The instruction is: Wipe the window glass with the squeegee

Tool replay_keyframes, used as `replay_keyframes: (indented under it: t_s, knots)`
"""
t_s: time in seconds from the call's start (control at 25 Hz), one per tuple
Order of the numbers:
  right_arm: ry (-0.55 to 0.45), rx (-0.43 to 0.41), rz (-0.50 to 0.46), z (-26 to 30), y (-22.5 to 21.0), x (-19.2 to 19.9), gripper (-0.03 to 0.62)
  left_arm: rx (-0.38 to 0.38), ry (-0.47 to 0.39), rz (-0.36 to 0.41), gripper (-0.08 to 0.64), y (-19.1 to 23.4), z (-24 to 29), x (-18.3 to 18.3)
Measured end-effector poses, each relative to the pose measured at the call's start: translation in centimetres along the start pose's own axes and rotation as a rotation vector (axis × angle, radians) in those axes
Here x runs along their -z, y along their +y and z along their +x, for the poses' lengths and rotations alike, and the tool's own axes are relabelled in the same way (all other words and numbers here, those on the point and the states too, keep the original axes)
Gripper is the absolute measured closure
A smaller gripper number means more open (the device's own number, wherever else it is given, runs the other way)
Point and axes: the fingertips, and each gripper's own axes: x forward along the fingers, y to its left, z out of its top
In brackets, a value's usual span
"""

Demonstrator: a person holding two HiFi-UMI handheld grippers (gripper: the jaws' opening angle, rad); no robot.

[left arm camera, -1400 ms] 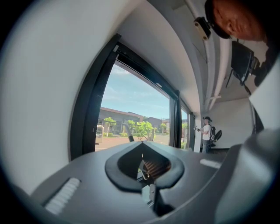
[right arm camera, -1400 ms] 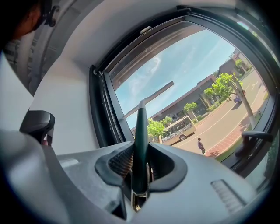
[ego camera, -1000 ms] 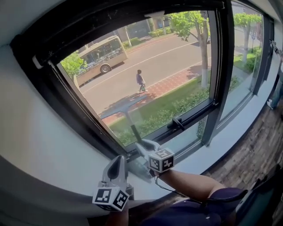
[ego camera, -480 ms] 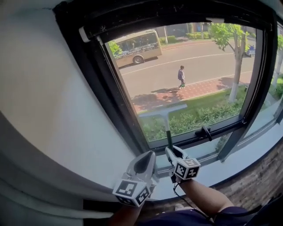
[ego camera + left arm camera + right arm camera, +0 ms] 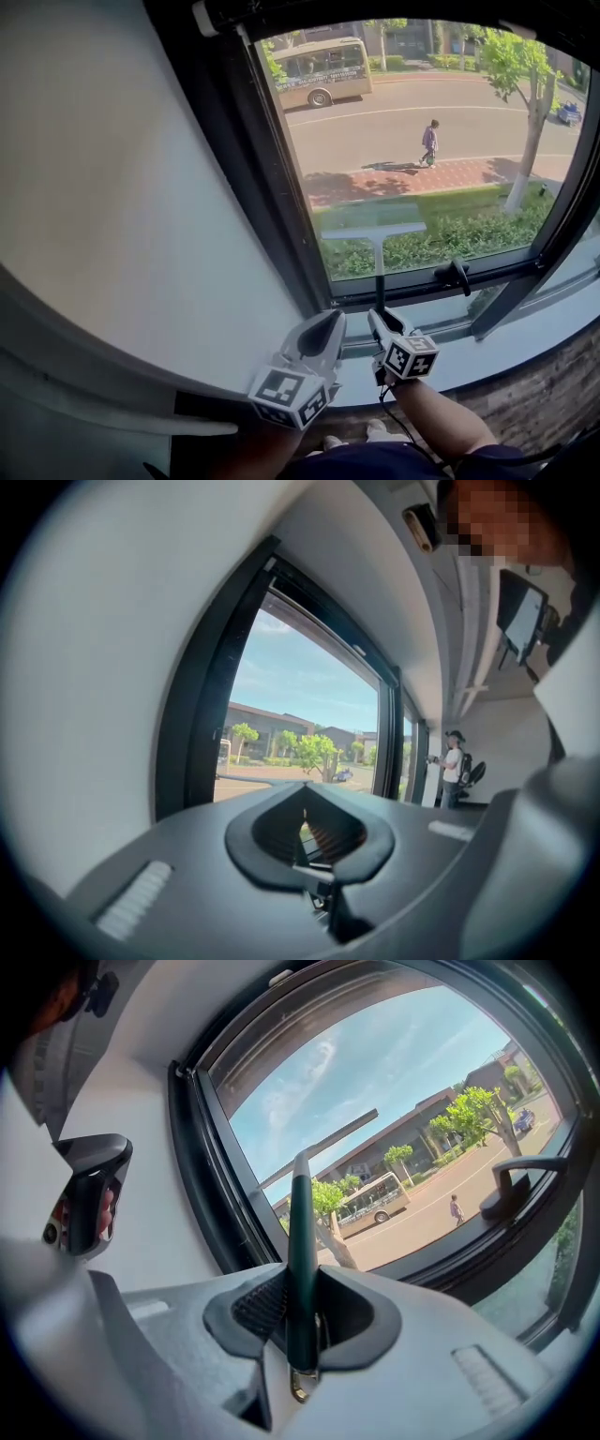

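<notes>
Dark-green squeegee (image 5: 379, 270): thin handle pinched between the right fingers and running straight out past the fingertips. The pale blade sits crosswise at the far end.
Right gripper (image 5: 302, 1321): clamped on the squeegee handle, with the ribbed pads pressing it from both sides. A small metal loop at the handle's butt shows just behind the pads.
Left gripper (image 5: 309, 832): jaws drawn together, nothing between the pads. It sits just left of the right gripper, not touching the squeegee.
Window glass (image 5: 450, 112): beyond both sets of fingertips. The blade is up at the lower part of the pane, above the bottom rail — can't tell from here whether it is actually touching.
Window frame (image 5: 281, 206): black, and its left upright rises ahead of the left fingertips.
Window handle (image 5: 455, 275): black, on the bottom rail, right of the right fingertips and apart from the blade.
Wall (image 5: 112, 187): white, left of the left fingers.
Through the pane: a bus (image 5: 323, 67) on the road and a walker (image 5: 430, 141) on the pavement — both far beyond the blade.
</notes>
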Motion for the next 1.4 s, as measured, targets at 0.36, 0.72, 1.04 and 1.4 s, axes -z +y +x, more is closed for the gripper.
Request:
replay_keyframes:
  t_s: [0.36,0.72,1.04,1.4]
  knots:
    - [0.096,0.016,0.027,-0.4,-1.4,3.0,0.492,-0.026,0.041,-0.019,0.557,0.4,0.6,1.7]
    - [0.147,0.021,0.064,-0.8,-3.9,7.2,0.492,-0.033,0.096,-0.039,0.557,0.1,1.6,4.2]
    - [0.222,0.023,0.138,-1.3,-5.1,10.7,0.492,-0.041,0.158,-0.063,0.557,0.3,1.3,6.5]
    - [0.240,0.082,0.218,-3.4,-7.0,12.9,0.492,-0.023,0.196,-0.111,0.557,0.0,1.0,9.1]
